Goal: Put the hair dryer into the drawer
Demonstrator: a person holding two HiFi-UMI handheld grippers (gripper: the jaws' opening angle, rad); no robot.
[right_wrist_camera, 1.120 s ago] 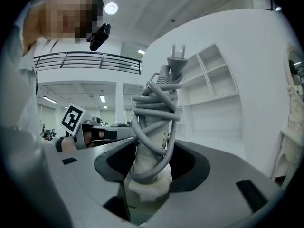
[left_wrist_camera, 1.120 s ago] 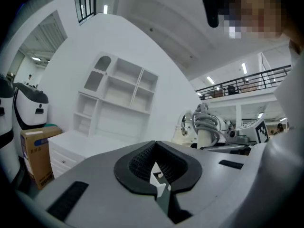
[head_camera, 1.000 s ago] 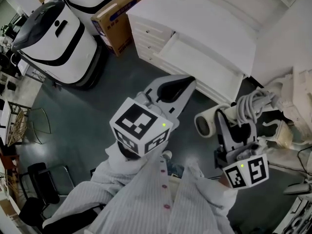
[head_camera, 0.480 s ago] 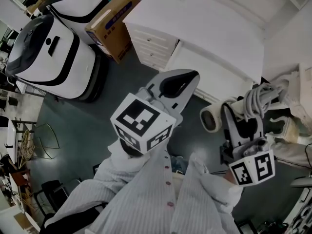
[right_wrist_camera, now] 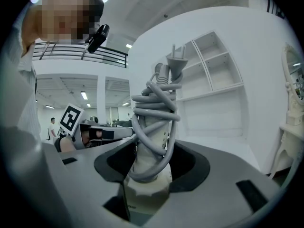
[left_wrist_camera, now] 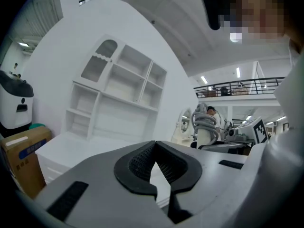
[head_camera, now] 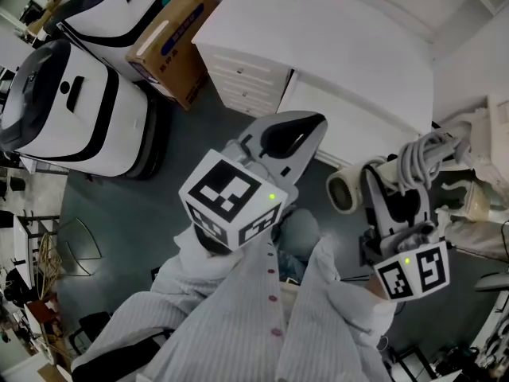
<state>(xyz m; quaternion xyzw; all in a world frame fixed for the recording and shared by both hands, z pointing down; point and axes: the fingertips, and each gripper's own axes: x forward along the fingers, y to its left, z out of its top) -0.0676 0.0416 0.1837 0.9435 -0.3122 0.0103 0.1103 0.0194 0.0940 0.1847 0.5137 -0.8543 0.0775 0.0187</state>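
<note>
White cabinet [head_camera: 334, 46] behind; right tongs [right_wrist_camera: 152, 170] pinching cord-wrapped hair dryer [right_wrist_camera: 151, 113], left tongs [left_wrist_camera: 156, 163] together.

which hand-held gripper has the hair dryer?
The right hand-held gripper: its jaws clamp the hair dryer by its cord-wrapped handle. The left hand-held gripper is shut on nothing.

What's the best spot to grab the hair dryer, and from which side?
Grab the hair dryer by its handle, squeezing from both sides. The handle is slim and straight, so it fits between the pads, and the wound cord likely adds grip. The round barrel looks too fat. The right tool is shut on the handle this way.
</note>
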